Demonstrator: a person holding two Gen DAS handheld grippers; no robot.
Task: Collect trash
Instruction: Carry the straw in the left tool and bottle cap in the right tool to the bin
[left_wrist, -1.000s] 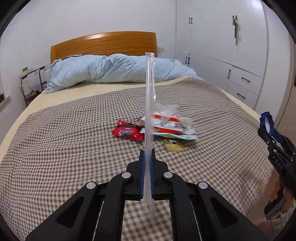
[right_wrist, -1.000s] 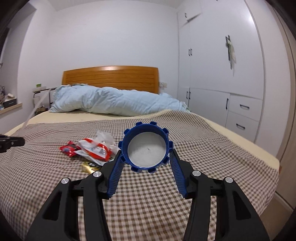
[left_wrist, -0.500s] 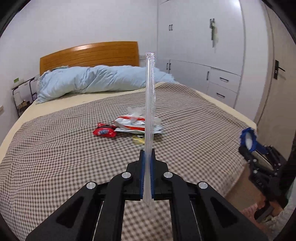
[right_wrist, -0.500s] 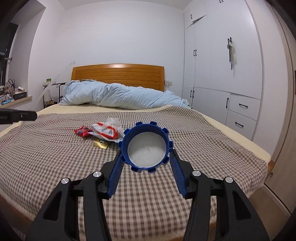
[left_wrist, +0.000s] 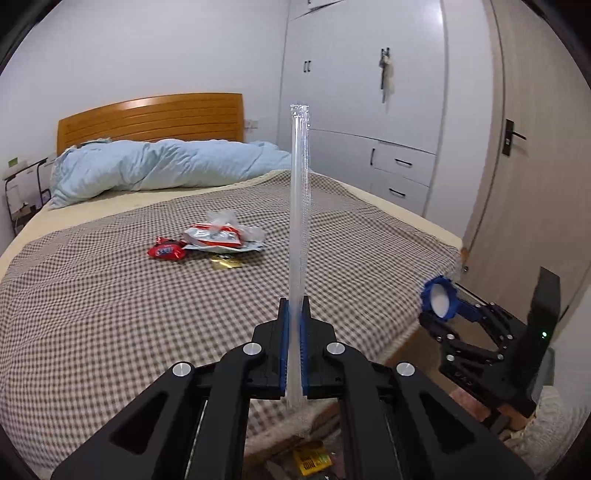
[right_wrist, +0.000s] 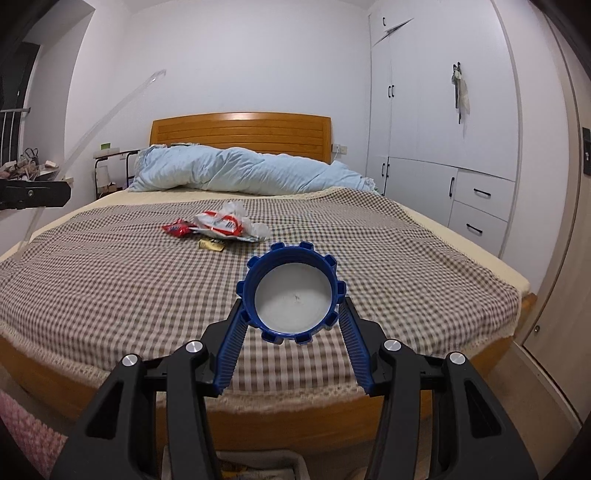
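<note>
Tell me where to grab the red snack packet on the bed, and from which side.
Take the red snack packet by its left end, coming in from the left. It lies flat on the checked bedspread, and its right end touches the red-and-white wrapper, so the left end is the free edge. Both tools are full now: the left tool pinches a clear straw sleeve, the right tool a blue cap.

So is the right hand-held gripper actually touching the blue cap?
Touching. In the right wrist view the right hand-held gripper has both ribbed blue fingers pressed against opposite sides of the blue cap.
</note>
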